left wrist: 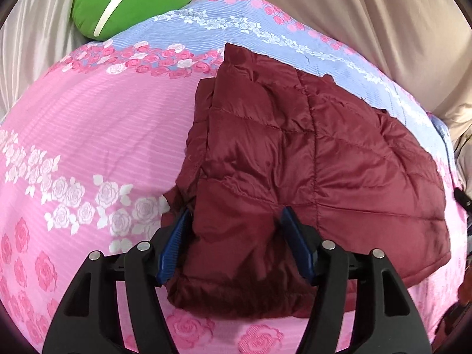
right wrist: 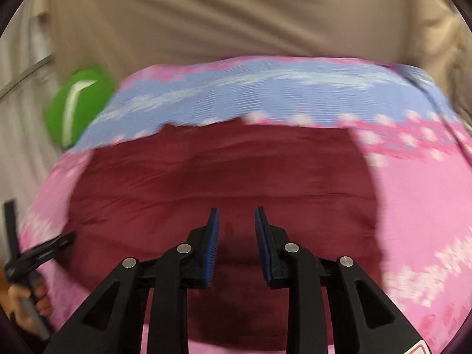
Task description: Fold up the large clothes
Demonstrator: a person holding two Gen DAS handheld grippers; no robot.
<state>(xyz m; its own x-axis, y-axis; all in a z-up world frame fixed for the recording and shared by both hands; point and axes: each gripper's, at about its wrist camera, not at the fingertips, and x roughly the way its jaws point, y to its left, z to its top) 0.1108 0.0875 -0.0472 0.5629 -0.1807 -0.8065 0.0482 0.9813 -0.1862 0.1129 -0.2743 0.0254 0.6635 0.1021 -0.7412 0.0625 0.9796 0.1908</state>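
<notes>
A dark red quilted jacket [left wrist: 295, 153] lies folded into a thick bundle on a pink and blue rose-print bedspread [left wrist: 103, 124]. My left gripper [left wrist: 235, 211] stands open and wide over the jacket's near left corner. Fabric lies between its blue pads [left wrist: 172, 247], and they do not squeeze it. In the blurred right wrist view the jacket [right wrist: 221, 171] fills the middle. My right gripper [right wrist: 236, 209] hovers above it, jaws a little apart, nothing between them.
A green cushion [left wrist: 129, 3] sits at the bed's far left corner, also in the right wrist view [right wrist: 79, 106]. Beige curtain fabric [left wrist: 354, 14] hangs behind the bed. A person's hand [right wrist: 23, 303] grips a black handle at the left edge.
</notes>
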